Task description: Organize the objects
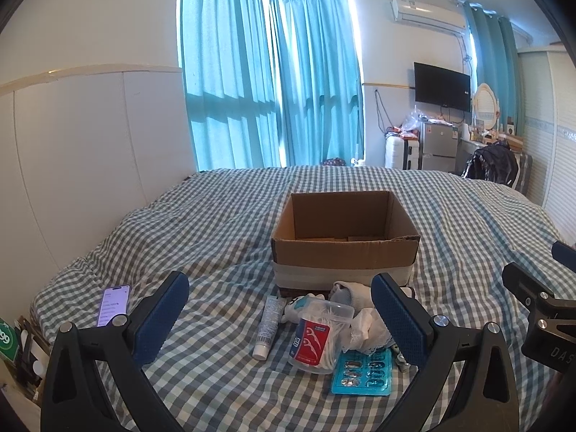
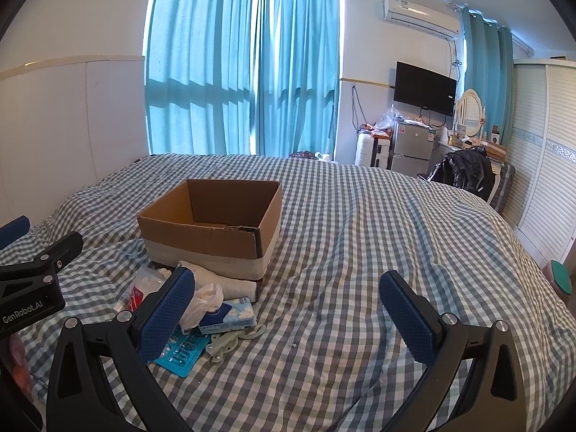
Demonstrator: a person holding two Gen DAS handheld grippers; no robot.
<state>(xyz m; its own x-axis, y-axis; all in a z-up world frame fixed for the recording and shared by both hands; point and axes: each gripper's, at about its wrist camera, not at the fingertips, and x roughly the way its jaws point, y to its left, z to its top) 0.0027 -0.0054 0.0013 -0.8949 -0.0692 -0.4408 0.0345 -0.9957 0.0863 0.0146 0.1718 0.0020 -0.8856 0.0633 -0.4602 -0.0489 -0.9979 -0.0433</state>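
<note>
On the checked bed (image 1: 216,216) we logged one cardboard box (image 1: 345,244), one tube (image 1: 268,327), one blister pack (image 1: 363,372); both grippers' (image 1: 280,318) (image 2: 288,309) fingers wide, holding nothing.

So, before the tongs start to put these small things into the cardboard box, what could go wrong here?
1. The items lie crowded: the floss pick container, the blue blister pack and the crumpled tissue touch each other, so closing on one may drag another.
2. The checkered blanket is soft and wrinkled; the flat blister pack may be hard to pinch.
3. The phone lies near the bed edge and could get pushed off.
</note>
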